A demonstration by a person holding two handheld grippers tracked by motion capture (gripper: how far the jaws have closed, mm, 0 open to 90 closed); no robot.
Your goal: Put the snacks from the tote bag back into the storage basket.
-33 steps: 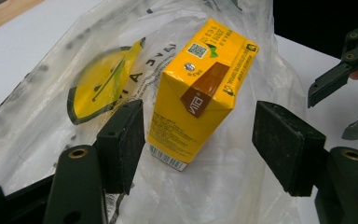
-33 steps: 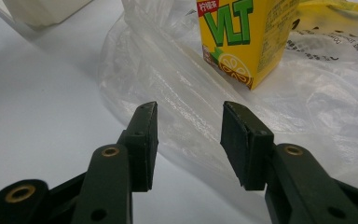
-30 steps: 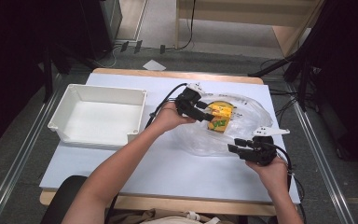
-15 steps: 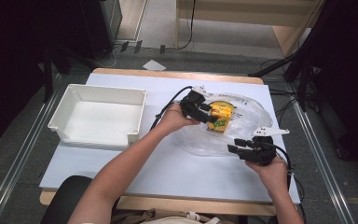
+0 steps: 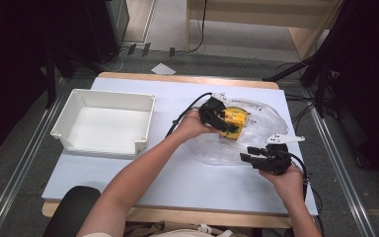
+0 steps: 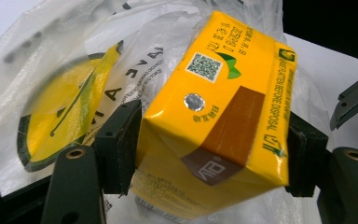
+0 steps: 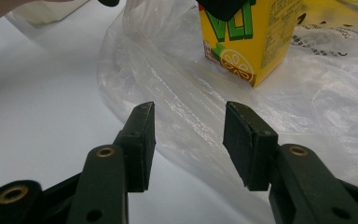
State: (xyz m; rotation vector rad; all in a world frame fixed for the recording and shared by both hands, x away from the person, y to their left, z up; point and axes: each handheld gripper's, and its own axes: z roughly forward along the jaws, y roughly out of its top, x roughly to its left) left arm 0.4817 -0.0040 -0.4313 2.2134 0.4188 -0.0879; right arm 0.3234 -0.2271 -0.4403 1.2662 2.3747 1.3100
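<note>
1. The yellow drink carton (image 6: 216, 116) is a small, stiff paperboard box with flat faces and sharp edges. It is probably light, heavier if full, and its walls would likely dent or bulge under a hard squeeze.
2. It sits on the clear plastic bag (image 5: 256, 143), which lies spread over the right half of the white surface (image 5: 177, 168). In the high view the carton (image 5: 232, 122) is on the far part of the bag, well apart from the white tray (image 5: 103, 123) at the left.
3. The left gripper (image 6: 214, 140) is clamped on the carton, one pad on each of two opposite faces, with the carton tilted between them. Flat faces against flat pads make a sound hold. The printed coating looks glossy, so it may slide if the squeeze is too light.
4. The bag is thin, soft and crinkled, with no stiffness of its own. It will likely drag, fold or cling to the carton as the carton moves. The best place to take it is a loose edge or a raised fold.
5. The right gripper (image 7: 189, 140) has its jaws standing well apart with nothing between them. It hovers at the bag's near edge, which lies just beyond the pads. In the high view it (image 5: 246, 153) is at the bag's lower right rim.
6. Pinching that edge would likely hold the bag still while the carton moves.
</note>
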